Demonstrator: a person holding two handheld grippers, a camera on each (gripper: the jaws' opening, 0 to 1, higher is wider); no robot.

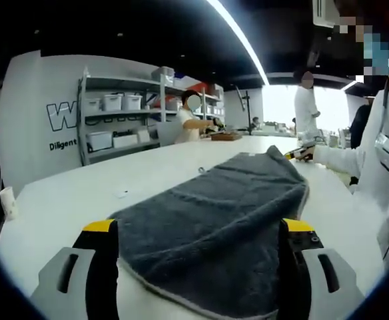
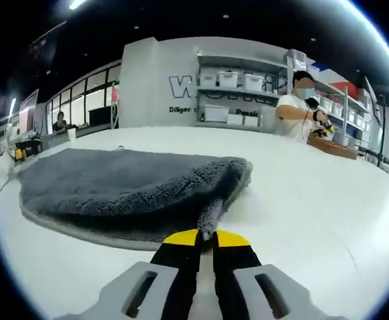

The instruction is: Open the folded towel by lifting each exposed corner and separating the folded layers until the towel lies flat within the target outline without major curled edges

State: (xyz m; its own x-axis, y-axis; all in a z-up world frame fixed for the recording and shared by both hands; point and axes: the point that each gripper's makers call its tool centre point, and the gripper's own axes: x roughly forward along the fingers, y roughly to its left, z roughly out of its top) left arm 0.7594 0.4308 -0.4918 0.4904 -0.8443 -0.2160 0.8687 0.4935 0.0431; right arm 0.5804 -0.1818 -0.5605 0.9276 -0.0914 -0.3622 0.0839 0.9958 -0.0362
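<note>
On the white tabletop (image 1: 81,180) lies the folded grey plush towel (image 1: 221,213). Right tongs (image 2: 206,238) pinch one corner of it; left tongs (image 1: 198,230) stand wide open around its near edge. It seems soft, limp and light; corners suit gripping.

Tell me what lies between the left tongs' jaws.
The grey towel fills the gap between the open left tongs, seen in the left gripper view.
</note>
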